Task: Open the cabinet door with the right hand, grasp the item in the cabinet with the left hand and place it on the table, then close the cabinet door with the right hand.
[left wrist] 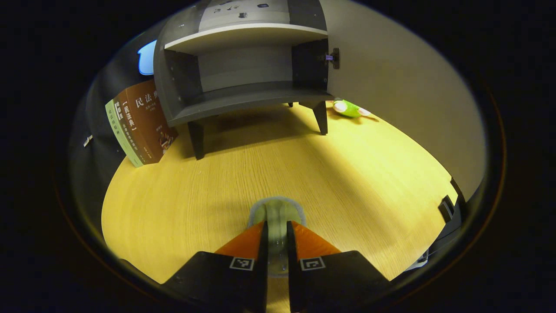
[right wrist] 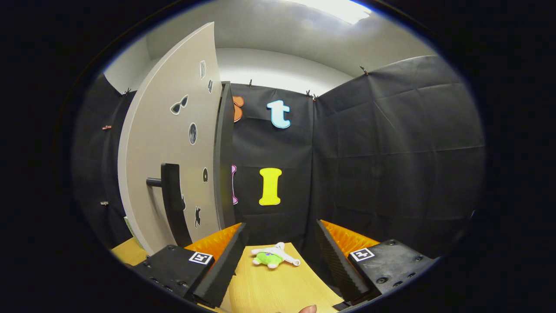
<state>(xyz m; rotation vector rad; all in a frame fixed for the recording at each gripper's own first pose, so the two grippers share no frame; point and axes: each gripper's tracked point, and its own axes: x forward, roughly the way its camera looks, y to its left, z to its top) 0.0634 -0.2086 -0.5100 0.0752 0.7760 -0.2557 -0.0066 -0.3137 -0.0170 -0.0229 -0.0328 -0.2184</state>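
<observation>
**Cabinet open, item out on the bench**

The grey cabinet [left wrist: 243, 82] stands on short legs, its pale door [right wrist: 169, 143] swung wide open (dark bar handle [right wrist: 173, 204]). A pale translucent item [left wrist: 276, 217] sits upright on the bench, clamped between the left tool [left wrist: 276, 237] fingers.
</observation>
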